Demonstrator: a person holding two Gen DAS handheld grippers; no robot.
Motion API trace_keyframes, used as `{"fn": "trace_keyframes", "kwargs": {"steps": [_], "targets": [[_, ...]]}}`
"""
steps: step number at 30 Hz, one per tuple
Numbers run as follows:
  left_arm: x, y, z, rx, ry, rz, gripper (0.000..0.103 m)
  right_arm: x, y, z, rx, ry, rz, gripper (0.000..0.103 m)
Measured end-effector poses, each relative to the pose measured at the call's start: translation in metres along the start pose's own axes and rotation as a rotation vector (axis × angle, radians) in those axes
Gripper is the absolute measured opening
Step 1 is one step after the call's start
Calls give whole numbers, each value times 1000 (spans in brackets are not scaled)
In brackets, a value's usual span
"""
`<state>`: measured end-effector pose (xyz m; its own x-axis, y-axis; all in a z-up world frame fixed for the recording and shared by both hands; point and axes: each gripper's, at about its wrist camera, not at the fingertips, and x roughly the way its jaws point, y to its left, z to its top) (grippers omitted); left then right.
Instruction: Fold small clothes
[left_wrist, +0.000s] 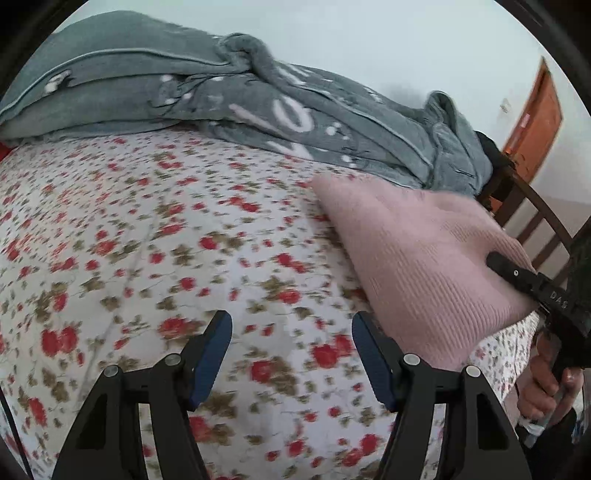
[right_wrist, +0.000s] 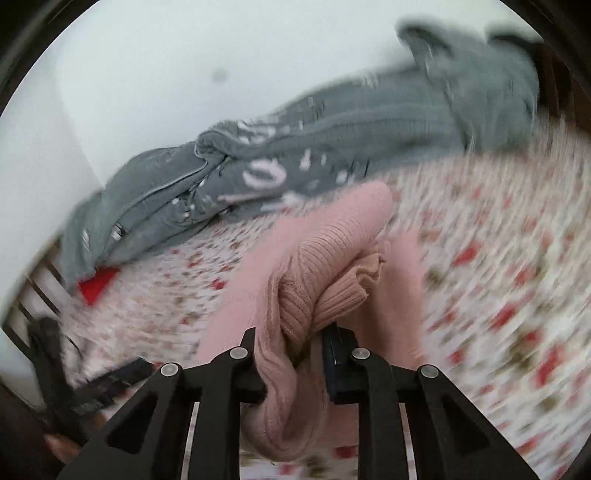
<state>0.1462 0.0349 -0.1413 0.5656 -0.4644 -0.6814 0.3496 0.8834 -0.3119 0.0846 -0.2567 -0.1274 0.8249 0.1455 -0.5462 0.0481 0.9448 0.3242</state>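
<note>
A pink ribbed knit garment (left_wrist: 424, 258) lies folded on the floral bedsheet (left_wrist: 166, 240), to the right of my left gripper (left_wrist: 291, 354). The left gripper is open and empty, hovering over bare sheet. My right gripper (right_wrist: 291, 354) is shut on a bunched part of the pink garment (right_wrist: 317, 273), which drapes between and over its fingers. In the left wrist view the right gripper (left_wrist: 517, 277) shows at the garment's right edge, held by a hand.
A grey fleece blanket (left_wrist: 221, 96) with white print is heaped along the far side of the bed, against a pale wall. A wooden bed rail (left_wrist: 535, 218) and an orange door (left_wrist: 535, 122) are at the right. A red item (right_wrist: 98, 286) lies under the blanket's end.
</note>
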Motion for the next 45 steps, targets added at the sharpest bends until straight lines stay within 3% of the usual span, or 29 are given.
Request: {"fn": "trace_keyframes", "kwargs": {"steps": [3,8,13,16,20,22,35,39,45], "targets": [[7,-19,1,27,11,-31,66,-6,-9,-7,-98,-21,-86,21],[27,-50,7,23,50,-81,66,15,-39,-35,-122,55,-106,25],[46,-81,14,35,81,-106,66,-11,-52,-31,-127,0,-89,44],[64,-92,11,38,124,-86,66,-15,-58,-36,-139,-8,-67,47],[79,-97,-2,58,159,-34,79,6,-73,-54,-129,48,-80,47],[78,-97,-3,59,175,-34,79,10,-83,-58,-97,71,-51,48],[51,-101,25,36,118,-110,71,-27,-85,-8,-82,-29,20,52],[44,-110,11,113,127,-120,71,-24,-77,-19,-106,-11,57,52],[39,-111,-33,256,192,-49,71,-27,-77,-27,-114,4,52,52]]}}
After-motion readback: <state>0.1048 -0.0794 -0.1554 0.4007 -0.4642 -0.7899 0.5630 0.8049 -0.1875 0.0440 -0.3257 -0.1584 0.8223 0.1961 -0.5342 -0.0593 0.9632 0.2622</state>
